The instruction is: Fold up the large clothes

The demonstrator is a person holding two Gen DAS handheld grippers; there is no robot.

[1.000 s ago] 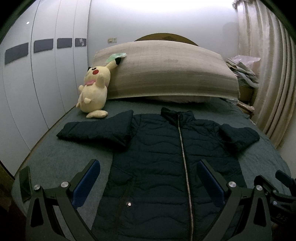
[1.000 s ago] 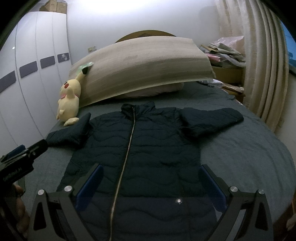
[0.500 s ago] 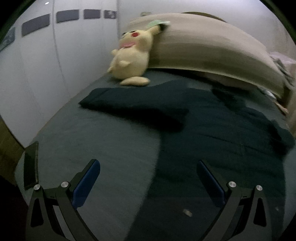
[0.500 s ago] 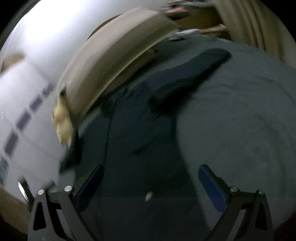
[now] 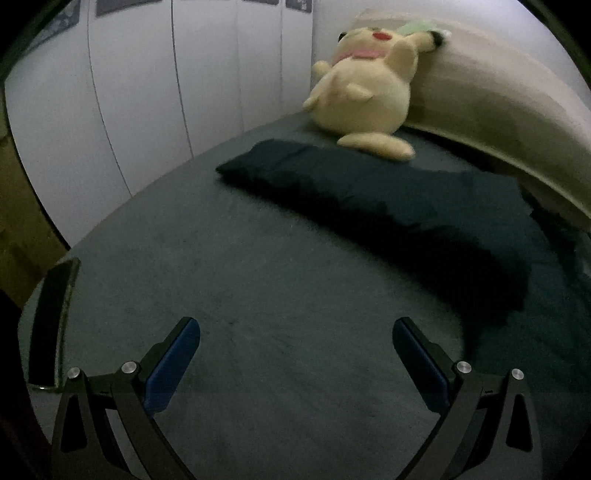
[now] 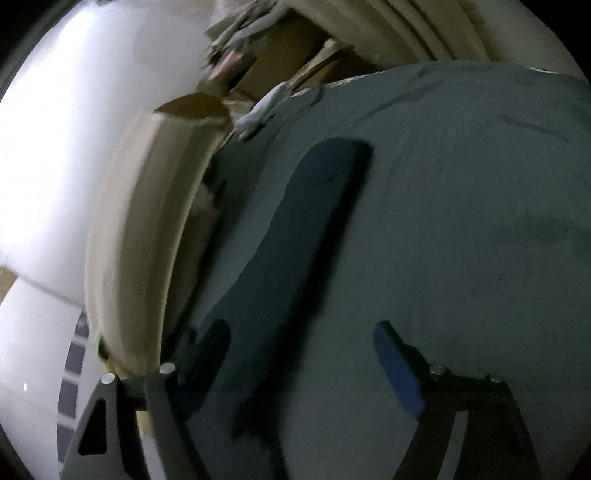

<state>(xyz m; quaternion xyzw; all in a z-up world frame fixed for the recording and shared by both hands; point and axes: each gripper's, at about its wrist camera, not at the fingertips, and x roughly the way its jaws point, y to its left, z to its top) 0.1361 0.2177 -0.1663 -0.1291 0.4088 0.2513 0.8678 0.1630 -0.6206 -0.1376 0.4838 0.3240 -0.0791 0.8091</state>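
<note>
A dark navy puffer jacket lies flat on the grey bed. Its one sleeve (image 5: 373, 192) stretches toward the wardrobe side in the left wrist view. My left gripper (image 5: 295, 350) stands open above bare bed cover (image 5: 258, 295), short of that sleeve. In the rolled, blurred right wrist view the other sleeve (image 6: 303, 236) runs up the middle of the picture. My right gripper (image 6: 303, 354) hovers over the near part of this sleeve; its jaws are closing, and the sleeve lies below and between them with no pad pressing on it.
A yellow plush toy (image 5: 365, 92) leans on the long beige pillow (image 5: 491, 99) right beside the sleeve's cuff. White wardrobe doors (image 5: 147, 92) line that bed edge. Past the other sleeve stand curtains (image 6: 424, 26) and a cluttered bedside pile (image 6: 251, 40).
Both grippers swung outward and down from the jacket's body toward its sleeves. The right view rolled strongly and its jaws narrowed. The left jaws stayed wide.
</note>
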